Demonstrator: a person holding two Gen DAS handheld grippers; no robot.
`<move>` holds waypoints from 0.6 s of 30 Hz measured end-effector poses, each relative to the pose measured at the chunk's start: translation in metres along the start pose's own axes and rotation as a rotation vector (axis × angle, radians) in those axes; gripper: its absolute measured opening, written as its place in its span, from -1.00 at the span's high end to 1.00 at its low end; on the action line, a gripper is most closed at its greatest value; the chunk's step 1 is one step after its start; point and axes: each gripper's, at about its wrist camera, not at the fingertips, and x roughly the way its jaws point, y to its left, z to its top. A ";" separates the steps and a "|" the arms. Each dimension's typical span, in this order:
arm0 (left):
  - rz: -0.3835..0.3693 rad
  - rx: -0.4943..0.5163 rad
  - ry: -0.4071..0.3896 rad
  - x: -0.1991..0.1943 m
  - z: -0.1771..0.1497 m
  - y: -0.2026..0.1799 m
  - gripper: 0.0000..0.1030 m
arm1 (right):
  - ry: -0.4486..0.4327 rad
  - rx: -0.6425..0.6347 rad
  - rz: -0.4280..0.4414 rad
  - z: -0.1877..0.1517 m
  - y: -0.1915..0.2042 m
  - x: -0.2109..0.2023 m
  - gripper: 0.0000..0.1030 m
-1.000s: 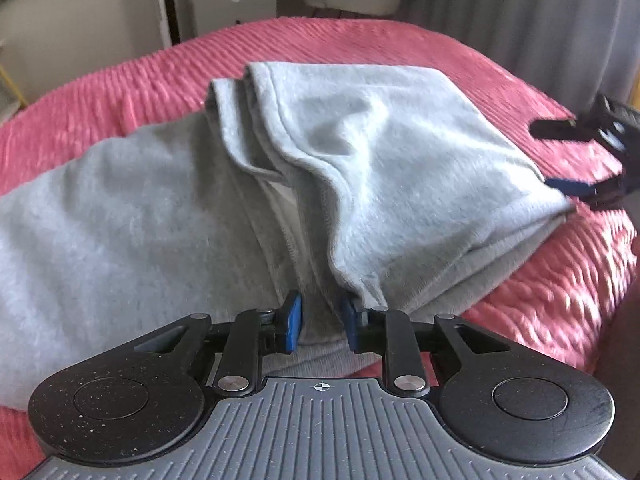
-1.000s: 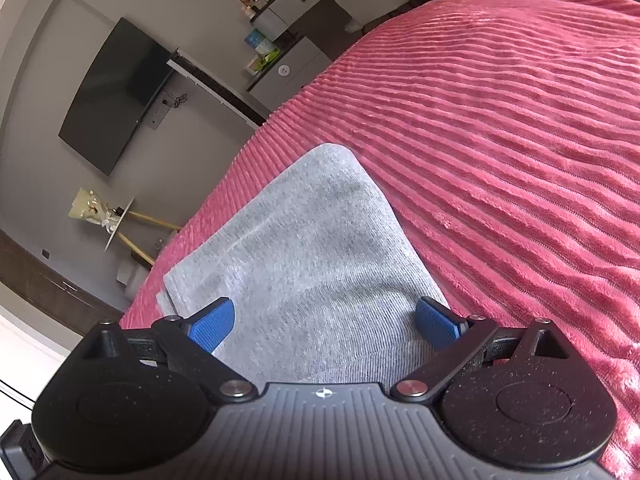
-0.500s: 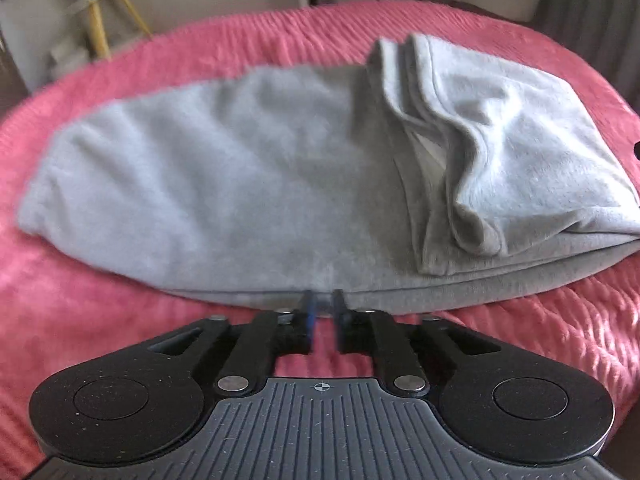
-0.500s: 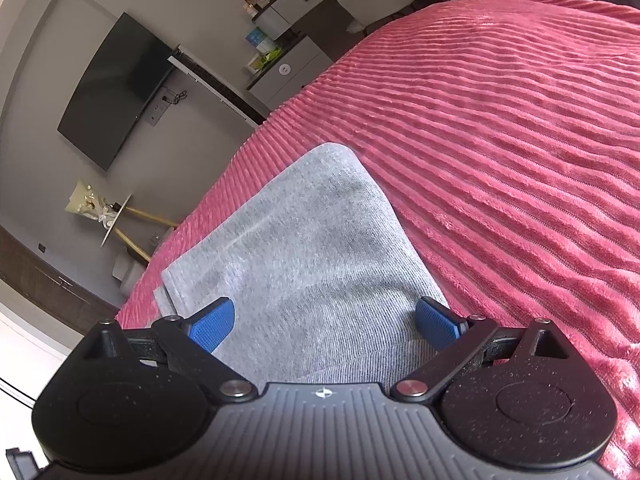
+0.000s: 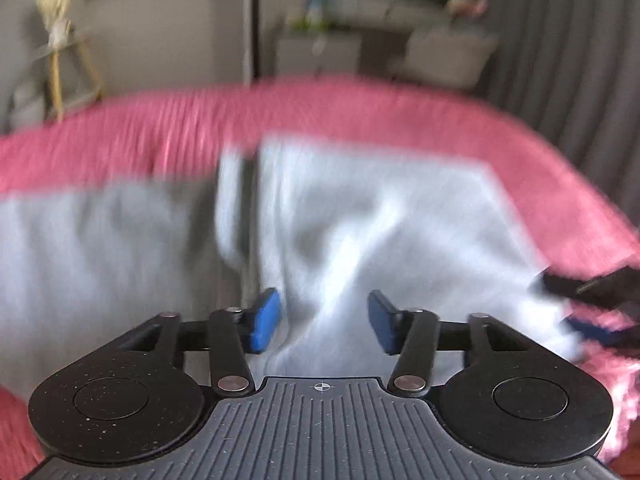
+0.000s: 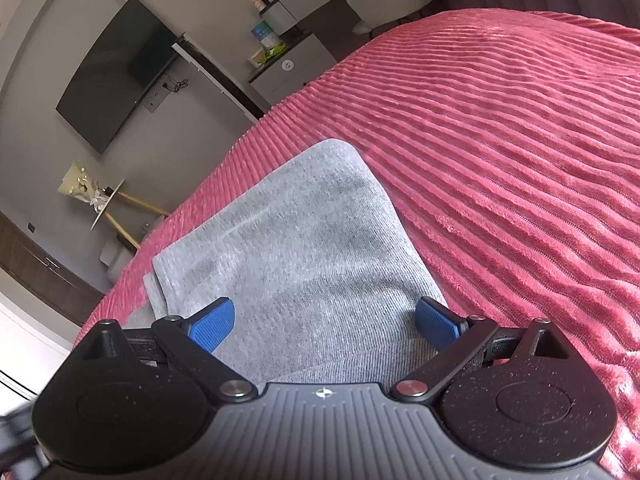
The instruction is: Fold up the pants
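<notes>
Grey sweatpants [image 5: 360, 220] lie across the pink ribbed bedspread [image 5: 360, 108], with one part folded over onto the rest at the right. The left wrist view is motion-blurred. My left gripper [image 5: 324, 322] hovers over the near side of the folded part. Its jaws are opening, and the blue pads stand apart without pressing on cloth. My right gripper [image 6: 324, 322] is wide open over the folded end of the pants [image 6: 296, 248], one pad at each side. It also shows at the right edge of the left wrist view as the right gripper [image 5: 560, 304], at the corner of the cloth.
The pink bedspread [image 6: 500, 140] stretches far to the right of the pants. Beyond the bed are a wall-mounted TV [image 6: 112, 76], a dresser with bottles [image 6: 304, 12], a small gold-legged table [image 6: 108, 204] and grey curtains [image 5: 560, 40].
The left gripper left the fold's hem, swung left along the near edge of the pants, then came back right over the folded part with its jaws wider. The right gripper has stayed put.
</notes>
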 end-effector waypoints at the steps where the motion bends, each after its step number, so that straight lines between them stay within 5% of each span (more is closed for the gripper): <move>1: 0.048 0.008 0.023 0.012 -0.007 0.003 0.07 | 0.001 -0.009 -0.005 0.000 0.001 0.001 -0.89; 3: 0.105 0.025 0.023 0.019 -0.014 0.007 -0.11 | 0.002 -0.026 -0.013 -0.001 0.003 0.002 -0.89; 7: 0.057 -0.062 0.037 0.020 -0.013 0.023 -0.12 | 0.007 -0.054 -0.035 -0.001 0.007 0.007 -0.89; 12: 0.082 -0.033 0.026 0.021 -0.015 0.016 -0.12 | 0.013 -0.094 -0.051 -0.004 0.012 0.007 -0.89; 18: 0.089 -0.161 0.044 0.004 -0.016 0.043 -0.22 | 0.019 -0.148 -0.084 -0.007 0.019 0.005 -0.89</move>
